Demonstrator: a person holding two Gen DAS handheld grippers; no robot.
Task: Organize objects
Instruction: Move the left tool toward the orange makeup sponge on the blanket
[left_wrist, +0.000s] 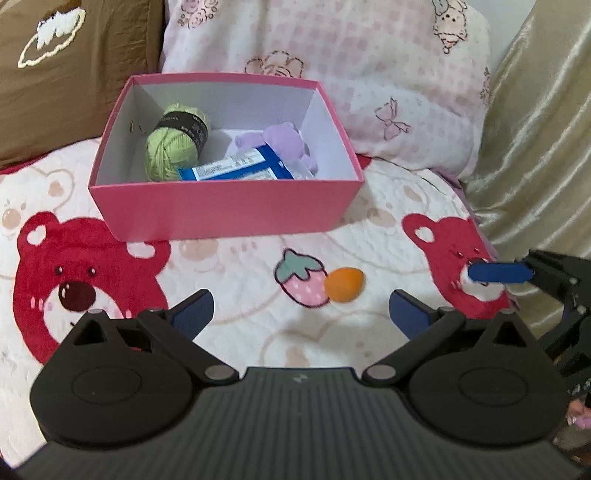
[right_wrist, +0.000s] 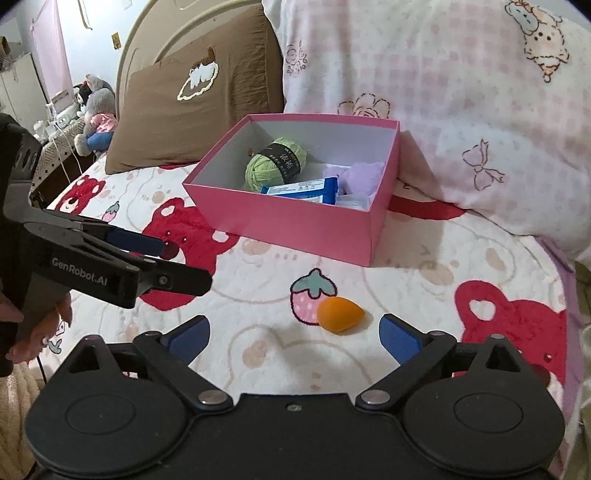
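A green yarn ball (left_wrist: 176, 142), a blue packet (left_wrist: 236, 168) and a purple plush toy (left_wrist: 286, 142) are already seen inside the pink box (left_wrist: 221, 214) on the bed (left_wrist: 240, 332). Only the orange sponge (right_wrist: 340, 315) is left out, lying on the bedspread near the box. Both the left gripper (left_wrist: 301, 314) and the right gripper (right_wrist: 295, 334) are held spread wide with nothing between the fingers.

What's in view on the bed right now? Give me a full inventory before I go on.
box: one, pink outside and white inside, open, on the blanket
yarn ball: one, green with a dark band, in the box at its left
packet: one, blue and white, in the box against the front wall
plush toy: one, lilac, in the box at its right
sponge: one, orange, teardrop-shaped, on the blanket in front of the box
blanket: one, cream with red bears
pillows: brown, pink, behind the box
left gripper: open, empty
right gripper: open, empty
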